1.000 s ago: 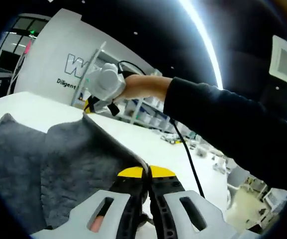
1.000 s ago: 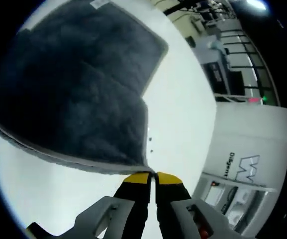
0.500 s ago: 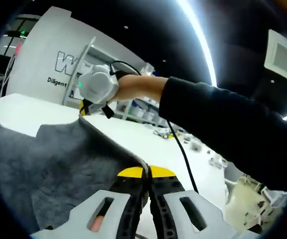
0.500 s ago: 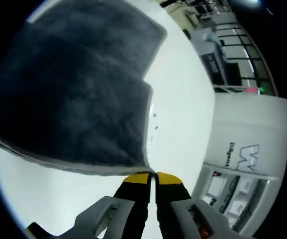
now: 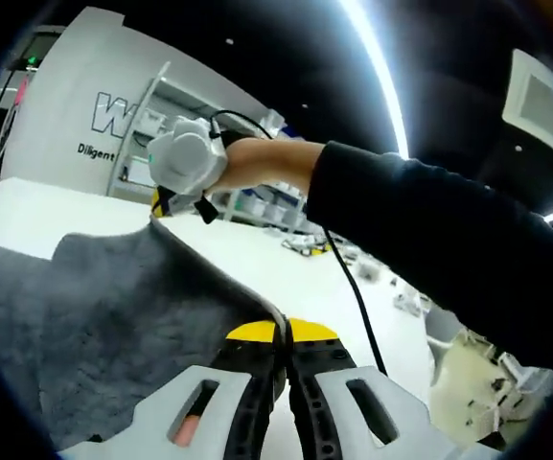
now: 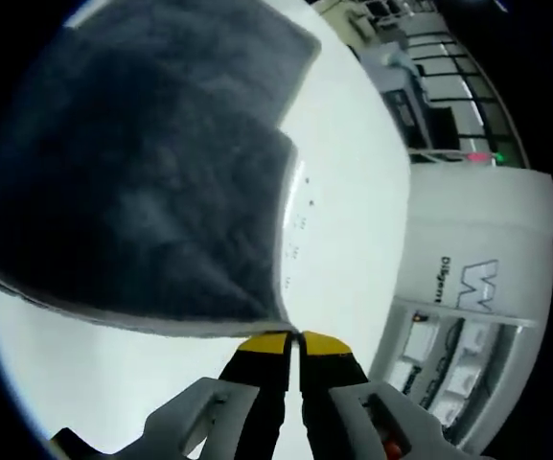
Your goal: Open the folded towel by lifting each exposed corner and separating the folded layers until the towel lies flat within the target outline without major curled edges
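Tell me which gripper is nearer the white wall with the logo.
Right. In the left gripper view, the right gripper pinches the grey towel at its far corner, toward the logo wall; the left gripper grips the near corner.

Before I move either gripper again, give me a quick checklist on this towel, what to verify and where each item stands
1. Left gripper pinching the grey towel at its edge: ok, jaws closed on the hem.
2. Right gripper pinching a towel corner: ok, jaws closed on the corner.
3. Edge between the two grippers pulled straight: ok, in the left gripper view the hem runs taut up to the right gripper.
4. Layers separated: not ok, the right gripper view shows a stepped second layer beyond the lifted one.
5. Towel flat on the white table: not ok, the held edge is raised.
6. Towel inside the target outline: cannot tell, no outline is visible.
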`<action>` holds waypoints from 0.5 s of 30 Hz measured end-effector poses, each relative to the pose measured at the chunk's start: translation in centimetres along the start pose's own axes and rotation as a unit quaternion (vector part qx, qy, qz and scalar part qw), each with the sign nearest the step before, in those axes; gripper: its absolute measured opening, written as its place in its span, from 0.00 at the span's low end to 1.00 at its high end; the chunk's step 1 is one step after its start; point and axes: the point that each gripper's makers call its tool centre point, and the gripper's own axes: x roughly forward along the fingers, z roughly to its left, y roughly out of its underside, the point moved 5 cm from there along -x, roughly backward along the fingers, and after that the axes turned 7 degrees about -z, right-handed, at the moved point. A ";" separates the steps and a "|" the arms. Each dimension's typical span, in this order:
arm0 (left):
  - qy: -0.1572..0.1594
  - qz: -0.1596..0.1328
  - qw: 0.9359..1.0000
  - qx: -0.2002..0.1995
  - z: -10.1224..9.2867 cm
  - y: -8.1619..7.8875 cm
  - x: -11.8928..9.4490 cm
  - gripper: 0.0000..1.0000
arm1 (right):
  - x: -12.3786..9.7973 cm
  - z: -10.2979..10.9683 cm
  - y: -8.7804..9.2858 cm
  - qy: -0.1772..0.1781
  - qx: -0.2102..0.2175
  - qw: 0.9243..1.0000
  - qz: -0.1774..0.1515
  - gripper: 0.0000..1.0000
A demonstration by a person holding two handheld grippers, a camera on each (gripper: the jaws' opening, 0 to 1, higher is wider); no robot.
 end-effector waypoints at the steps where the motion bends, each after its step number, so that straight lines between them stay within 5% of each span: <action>1: 0.001 0.001 1.000 0.000 -0.2 0.1 0.3 0.01 | -0.1 0.1 0.3 0.002 0.002 1.000 0.001 0.00; 15: 0.022 0.027 0.999 -0.006 -2.2 2.2 3.9 0.01 | -0.7 2.2 5.5 0.007 0.024 0.999 0.021 0.00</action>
